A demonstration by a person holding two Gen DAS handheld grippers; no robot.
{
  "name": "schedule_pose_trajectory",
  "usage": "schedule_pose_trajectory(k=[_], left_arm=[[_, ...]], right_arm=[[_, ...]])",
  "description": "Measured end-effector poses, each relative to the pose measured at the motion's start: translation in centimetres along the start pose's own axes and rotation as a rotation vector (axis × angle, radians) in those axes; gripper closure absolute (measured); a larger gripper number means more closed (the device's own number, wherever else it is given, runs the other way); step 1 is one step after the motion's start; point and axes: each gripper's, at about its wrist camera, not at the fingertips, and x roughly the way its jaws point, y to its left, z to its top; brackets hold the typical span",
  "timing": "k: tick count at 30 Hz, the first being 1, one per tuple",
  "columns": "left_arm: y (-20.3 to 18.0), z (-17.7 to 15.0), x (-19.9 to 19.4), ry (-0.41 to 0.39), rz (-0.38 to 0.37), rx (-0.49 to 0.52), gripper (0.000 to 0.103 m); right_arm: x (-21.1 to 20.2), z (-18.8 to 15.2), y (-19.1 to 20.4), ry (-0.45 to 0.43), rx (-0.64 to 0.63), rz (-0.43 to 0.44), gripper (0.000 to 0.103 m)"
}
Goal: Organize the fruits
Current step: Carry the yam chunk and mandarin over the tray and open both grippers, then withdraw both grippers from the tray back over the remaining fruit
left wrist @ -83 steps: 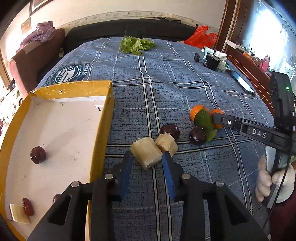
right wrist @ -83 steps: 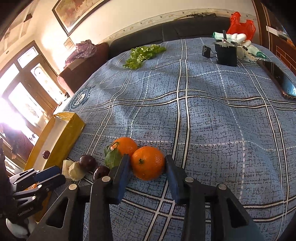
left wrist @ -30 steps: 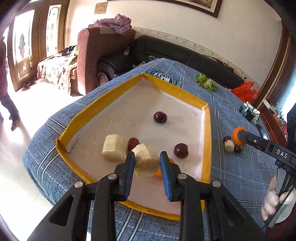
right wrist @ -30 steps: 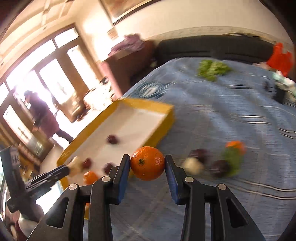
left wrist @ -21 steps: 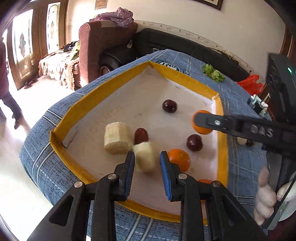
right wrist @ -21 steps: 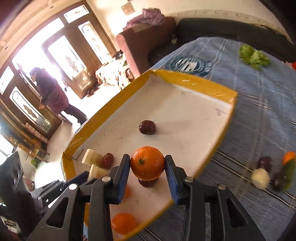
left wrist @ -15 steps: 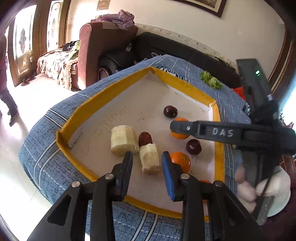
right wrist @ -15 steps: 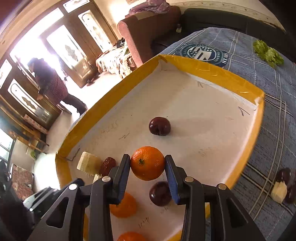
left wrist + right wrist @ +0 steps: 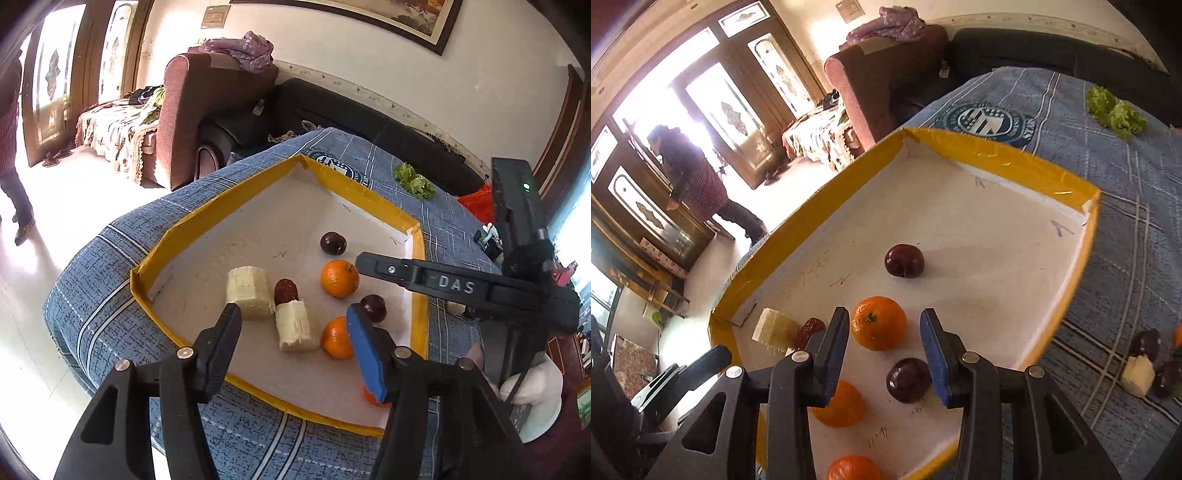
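Observation:
A yellow-rimmed white tray (image 9: 207, 218) (image 9: 997, 151) lies on the blue checked cloth. In it are two pale banana pieces (image 9: 247, 288) (image 9: 297, 325), a red date (image 9: 286, 290), dark plums (image 9: 333, 243) (image 9: 904, 260) and several oranges. My left gripper (image 9: 293, 336) is open above the tray, with the nearer banana piece lying free between its fingers. My right gripper (image 9: 884, 334) is open, and an orange (image 9: 879, 323) (image 9: 339, 278) rests on the tray floor between its fingers. The right gripper's finger (image 9: 424, 280) shows in the left wrist view.
Outside the tray on the cloth lie a banana piece (image 9: 1139, 374) and dark plums (image 9: 1148, 343). Lettuce (image 9: 1115, 112) lies at the far end. A sofa (image 9: 207, 110) and a person (image 9: 698, 177) stand beyond the table's left edge.
My left gripper has opened and let go of the banana piece, which now lies in the tray. My right gripper has opened and let the orange down onto the tray floor.

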Motion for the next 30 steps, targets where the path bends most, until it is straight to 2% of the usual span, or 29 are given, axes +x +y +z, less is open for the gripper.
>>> schedule_pose_trajectory(k=[5, 9, 10, 13, 17, 23, 30], left_arm=[[0.4, 0.3, -2.0, -0.033, 0.036, -0.033, 0.044], [1.0, 0.7, -3.5, -0.065, 0.101, -0.074, 0.018], [1.0, 0.8, -3.7, -0.064, 0.127, -0.088, 0.015], [0.6, 1.0, -3.8, -0.036, 0.188, -0.104, 0.014], [-0.1, 0.2, -4.0, -0.018, 0.130, -0.114, 0.014], [-2.1, -0.5, -4.3, -0.044, 0.123, -0.113, 0.014], [-6.0, -1.5, -3.6, -0.066, 0.094, -0.015, 0.014]], right_arm=[[-2.2, 0.1, 1.7, -0.048, -0.031, 0.035, 0.059], [-4.2, 0.2, 3.6, -0.091, -0.067, 0.068, 0.057], [-4.7, 0.1, 3.8, -0.101, -0.073, 0.072, 0.055], [-5.6, -0.8, 3.8, -0.116, -0.076, 0.075, 0.052], [-6.3, -1.9, 3.0, -0.117, -0.076, 0.044, 0.052], [-7.7, -3.1, 0.7, -0.129, -0.040, 0.010, 0.052], [-10.3, -4.6, -3.0, -0.160, 0.005, -0.060, 0.052]])
